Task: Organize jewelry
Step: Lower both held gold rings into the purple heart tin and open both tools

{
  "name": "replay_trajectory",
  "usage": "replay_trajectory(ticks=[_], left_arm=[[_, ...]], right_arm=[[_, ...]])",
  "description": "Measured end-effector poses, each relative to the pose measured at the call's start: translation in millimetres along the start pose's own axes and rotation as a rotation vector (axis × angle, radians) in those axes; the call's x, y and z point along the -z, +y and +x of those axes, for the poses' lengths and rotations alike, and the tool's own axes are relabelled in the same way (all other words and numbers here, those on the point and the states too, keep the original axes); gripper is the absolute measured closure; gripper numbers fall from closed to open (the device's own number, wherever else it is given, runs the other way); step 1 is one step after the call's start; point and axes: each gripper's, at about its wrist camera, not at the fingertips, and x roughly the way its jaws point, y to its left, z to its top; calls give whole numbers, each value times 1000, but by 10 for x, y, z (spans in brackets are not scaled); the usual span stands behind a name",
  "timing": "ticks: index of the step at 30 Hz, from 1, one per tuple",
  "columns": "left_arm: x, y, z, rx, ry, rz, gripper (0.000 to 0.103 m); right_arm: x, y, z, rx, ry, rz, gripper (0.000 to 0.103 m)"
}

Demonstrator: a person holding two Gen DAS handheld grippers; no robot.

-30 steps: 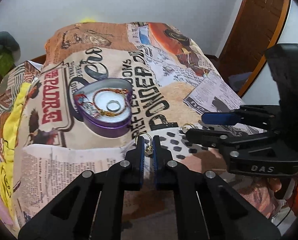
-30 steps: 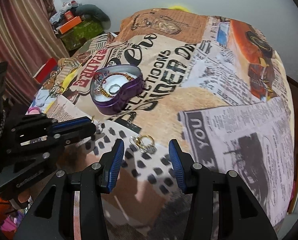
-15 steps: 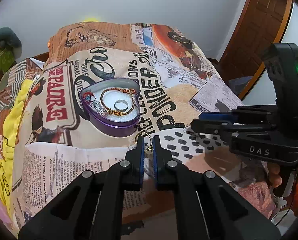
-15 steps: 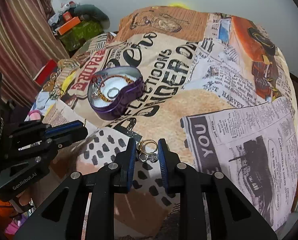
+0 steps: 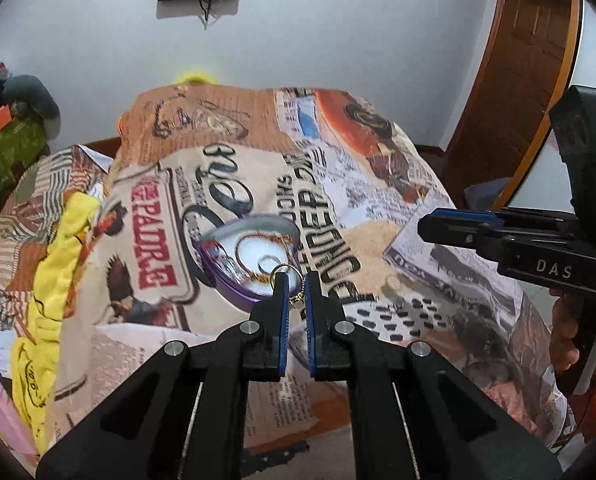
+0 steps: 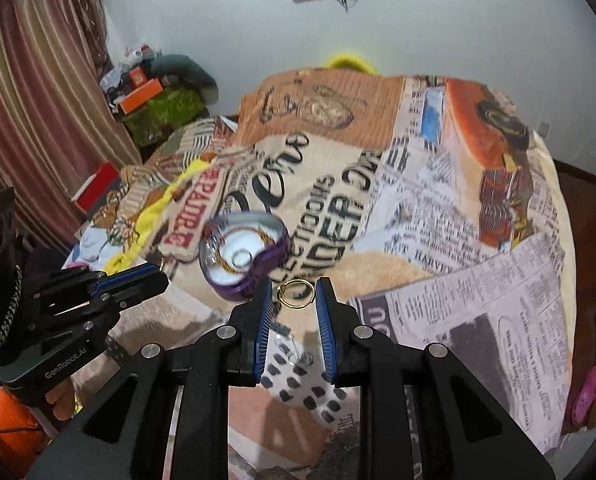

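Observation:
A purple heart-shaped tin [image 5: 234,280] [image 6: 245,248] lies open on the printed bed cover, holding a bracelet [image 5: 258,240] and a ring [image 5: 266,261]. My left gripper [image 5: 296,282] is shut on a gold hoop earring [image 5: 286,270], raised just in front of the tin. My right gripper [image 6: 291,290] is shut on a second gold hoop earring [image 6: 296,294], whose ring spans the gap between the pads, lifted above the cover to the right of the tin. Each gripper shows in the other's view, the right one [image 5: 449,226] and the left one [image 6: 138,280].
The newspaper-print cover [image 6: 417,240] drapes the whole bed. Yellow cloth [image 5: 50,280] lies at the left edge. A wooden door [image 5: 517,92] stands at the right. Boxes and clutter [image 6: 154,96] sit by the striped curtain [image 6: 34,120].
My right gripper closed on the second earring and lifted it off the cover. My left gripper rose with its earring and moved toward the tin.

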Motion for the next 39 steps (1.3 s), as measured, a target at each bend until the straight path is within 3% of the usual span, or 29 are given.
replay_trajectory(ticks=[16,27,39], left_arm=[[-204,305,-76,-32,-60,-45,97],[-222,446,175,-37,-19,-56,97],[-240,582,549,7,63,-82,97]], right_arm=[[-276,276,164,-56,-50,-46,83],[-432,344,471,-72,-18,-51,83],[-473,348,883,-85,91,-55,83]])
